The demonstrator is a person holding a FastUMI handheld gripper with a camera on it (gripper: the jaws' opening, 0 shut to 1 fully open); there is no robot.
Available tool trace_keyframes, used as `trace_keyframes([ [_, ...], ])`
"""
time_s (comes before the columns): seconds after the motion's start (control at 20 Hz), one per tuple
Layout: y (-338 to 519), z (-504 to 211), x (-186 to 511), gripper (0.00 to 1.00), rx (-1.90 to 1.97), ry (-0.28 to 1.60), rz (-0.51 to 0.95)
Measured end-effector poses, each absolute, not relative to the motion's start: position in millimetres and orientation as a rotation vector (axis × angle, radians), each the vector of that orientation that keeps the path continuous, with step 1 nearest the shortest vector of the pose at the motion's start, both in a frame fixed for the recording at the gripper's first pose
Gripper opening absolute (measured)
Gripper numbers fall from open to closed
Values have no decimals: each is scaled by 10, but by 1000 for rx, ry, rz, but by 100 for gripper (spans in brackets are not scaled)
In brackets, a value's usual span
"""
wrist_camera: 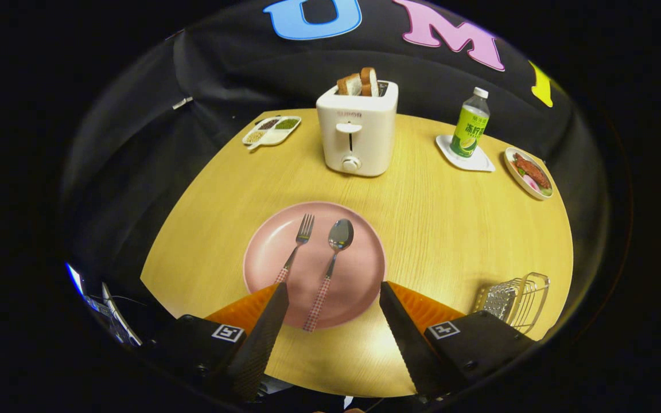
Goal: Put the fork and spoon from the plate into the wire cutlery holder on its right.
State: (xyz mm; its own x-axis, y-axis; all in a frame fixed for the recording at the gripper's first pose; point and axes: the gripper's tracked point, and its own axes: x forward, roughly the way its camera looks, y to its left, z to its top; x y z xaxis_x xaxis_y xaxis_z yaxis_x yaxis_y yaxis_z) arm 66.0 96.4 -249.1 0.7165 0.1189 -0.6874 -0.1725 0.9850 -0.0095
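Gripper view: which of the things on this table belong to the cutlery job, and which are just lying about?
Job:
- steel fork with checked handle
- steel spoon with checked handle
- round pink plate
- wire cutlery holder
- gripper, open

Lying about:
- white toaster with bread
- green-labelled bottle on white coaster
- divided white dish
- small plate of food

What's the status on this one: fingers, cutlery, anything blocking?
Gripper fingers open, holding nothing, over pink round plate. Metal fork and metal spoon on plate. Wire cutlery holder right, path unobstructed.
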Motion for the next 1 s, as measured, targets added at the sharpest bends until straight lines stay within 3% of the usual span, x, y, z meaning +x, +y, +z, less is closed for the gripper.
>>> trace_keyframes([
  [0.35,1103,-2897,792,98,-92,862,164],
  [0.5,1121,-3024,865,92,-94,908,158],
  [0.8,1088,-3183,862,65,-92,1000,127],
  [0.95,1086,-3213,870,40,-89,1025,117],
  [1.0,1067,-3224,875,36,-88,1031,110],
])
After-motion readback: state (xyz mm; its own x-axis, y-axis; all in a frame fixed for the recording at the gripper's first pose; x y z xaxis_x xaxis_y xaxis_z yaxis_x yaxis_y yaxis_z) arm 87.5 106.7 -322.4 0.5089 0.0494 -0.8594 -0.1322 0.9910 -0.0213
